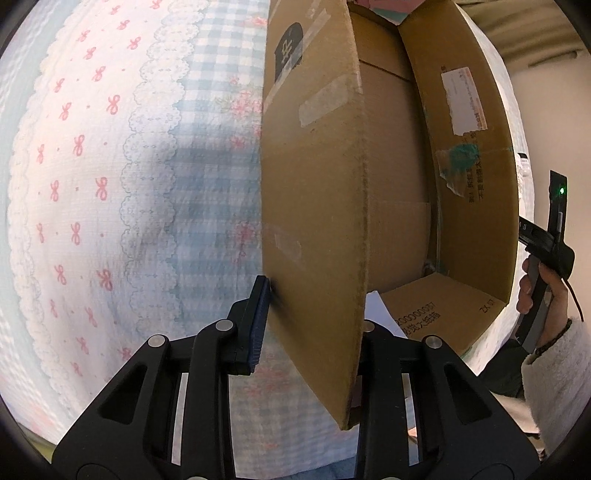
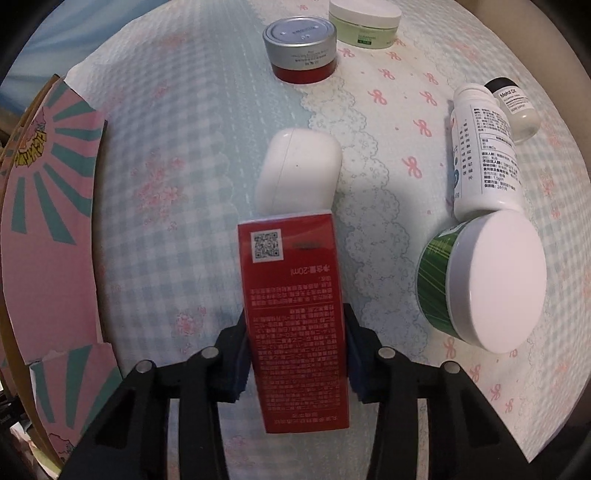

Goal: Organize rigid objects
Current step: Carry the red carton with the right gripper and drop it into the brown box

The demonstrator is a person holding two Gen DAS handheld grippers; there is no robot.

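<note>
- Red carton (image 2: pixel 295 295) is sitting between the right gripper (image 2: pixel 295 343) pads, both blue pads pressing its long sides: clamped. It is a tall narrow box, glossy red, with a white QR sticker near the far end and dense white print running down the face.
- Its far end is overlapping the white earbud case (image 2: pixel 299 173) lying on the bedspread (image 2: pixel 177 184); can't tell whether they're touching.
- Lying around it on the cloth: green tub with white lid (image 2: pixel 484 280) tipped on its side to the right, white pill bottle (image 2: pixel 484 155) just beyond it, small black-capped vial (image 2: pixel 513 110), silver-lidded red jar (image 2: pixel 301 50), pale green jar (image 2: pixel 365 24).
- Pink and teal printed flap (image 2: pixel 51 229) is showing at the left edge.
- Left gripper (image 1: pixel 314 325) is pinching the near flap (image 1: pixel 314 184) of the open cardboard box (image 1: pixel 469 166), closed on it; only the left pad (image 1: pixel 260 325) is showing, the other one hidden behind the flap.
- A hand (image 1: pixel 535 291) is holding the other tool's handle at the right.
</note>
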